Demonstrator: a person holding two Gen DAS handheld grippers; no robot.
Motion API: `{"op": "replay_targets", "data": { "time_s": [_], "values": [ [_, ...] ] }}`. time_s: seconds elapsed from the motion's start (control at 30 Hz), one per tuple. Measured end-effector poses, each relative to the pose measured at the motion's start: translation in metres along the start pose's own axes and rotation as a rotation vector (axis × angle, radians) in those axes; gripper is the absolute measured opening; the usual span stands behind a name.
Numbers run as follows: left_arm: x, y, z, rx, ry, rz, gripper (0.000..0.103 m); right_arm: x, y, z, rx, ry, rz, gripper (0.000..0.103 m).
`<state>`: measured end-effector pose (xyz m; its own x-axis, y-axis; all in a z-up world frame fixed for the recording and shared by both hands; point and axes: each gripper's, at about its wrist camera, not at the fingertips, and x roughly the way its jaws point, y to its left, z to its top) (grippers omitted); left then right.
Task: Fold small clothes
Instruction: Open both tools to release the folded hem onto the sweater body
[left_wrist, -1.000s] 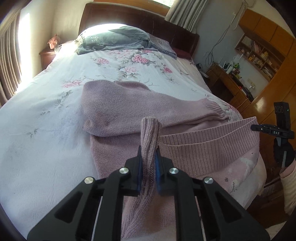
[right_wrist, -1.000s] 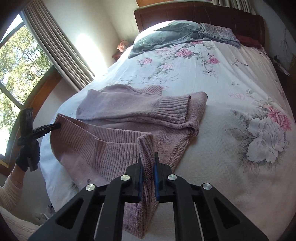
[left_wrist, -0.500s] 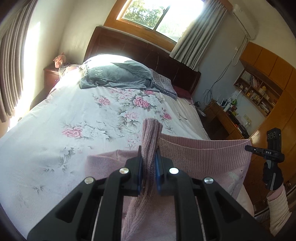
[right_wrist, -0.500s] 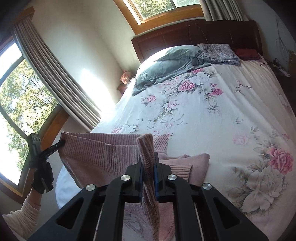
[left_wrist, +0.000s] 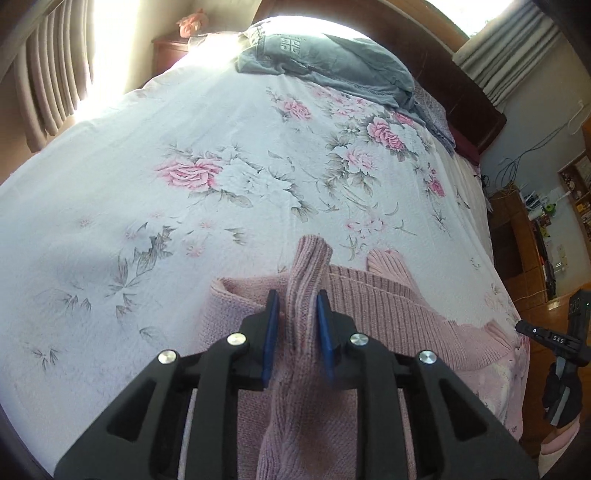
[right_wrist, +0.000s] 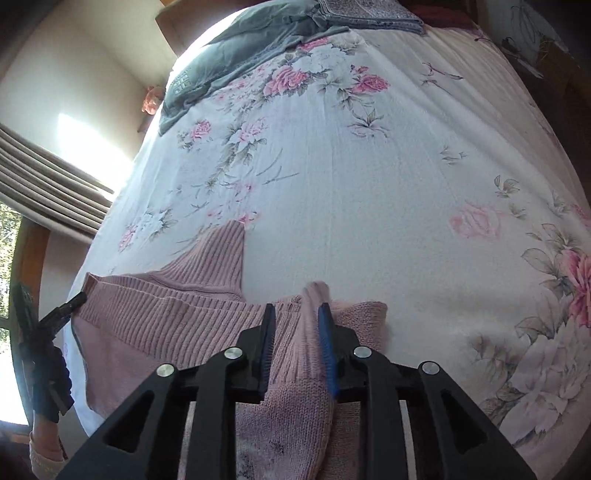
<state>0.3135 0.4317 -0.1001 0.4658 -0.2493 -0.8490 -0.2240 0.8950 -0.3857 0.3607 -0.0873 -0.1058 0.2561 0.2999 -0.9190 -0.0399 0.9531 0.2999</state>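
Knit: a pink ribbed sweater (left_wrist: 391, 314) is laid near the foot of the bed (left_wrist: 184, 147), its ribbed hem turned toward the headboard, so a fold of the lower part over the body appears to have been laid.
Left gripper (left_wrist: 295, 325): a pinched ridge of the sweater stands between its blue pads, but a gap is seen on each side of the cloth, so the jaws are judged parted and the cloth let go rather than clamped.
Right gripper (right_wrist: 295, 332): the same is seen here; a ridge of knit rises between the pads with daylight beside it, and the jaws are read as released.
Hold: the two corners of the hem are taken well apart, one by each gripper, presumably so that the edge is kept straight and the fold falls even.
Cuff: a ribbed sleeve end (right_wrist: 225, 254) is seen poking out past the hem, lying on the floral sheet.
Bed: a grey pillow (left_wrist: 332, 62) is left at the head, well apart from the work.
Stage: the fold is judged to be set down; withdrawal of both grippers without dragging the knit is what is called for next.
Risk: the loose knit could be snagged on a pad and the fold pulled askew.
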Motion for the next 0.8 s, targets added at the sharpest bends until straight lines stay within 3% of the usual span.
{"op": "replay_targets", "data": {
  "time_s": [0.17, 0.27, 0.43, 0.53, 0.63, 0.8],
  "values": [
    [-0.052, -0.022, -0.01, 0.151, -0.167, 0.093, 0.022, -0.026, 0.028, -0.015, -0.156, -0.042, 0.053, 0.026],
    [-0.074, -0.035, -0.018, 0.173, -0.207, 0.036, 0.022, -0.03, 0.052, -0.026, -0.226, -0.013, 0.102, 0.027],
    [-0.063, -0.06, -0.041, 0.249, -0.128, -0.066, 0.023, -0.016, 0.071, -0.042, -0.292, 0.046, 0.11, 0.033],
    [-0.035, -0.063, -0.058, 0.306, -0.06, -0.015, 0.023, 0.006, 0.069, -0.049, -0.295, 0.1, 0.053, 0.034],
    [-0.002, -0.048, -0.069, 0.295, 0.023, 0.034, 0.022, 0.027, 0.055, -0.056, -0.265, 0.146, 0.058, 0.034],
    [-0.001, -0.038, -0.064, 0.235, 0.027, -0.007, 0.021, 0.028, 0.054, -0.047, -0.254, 0.178, 0.082, 0.035]
  ]
}}
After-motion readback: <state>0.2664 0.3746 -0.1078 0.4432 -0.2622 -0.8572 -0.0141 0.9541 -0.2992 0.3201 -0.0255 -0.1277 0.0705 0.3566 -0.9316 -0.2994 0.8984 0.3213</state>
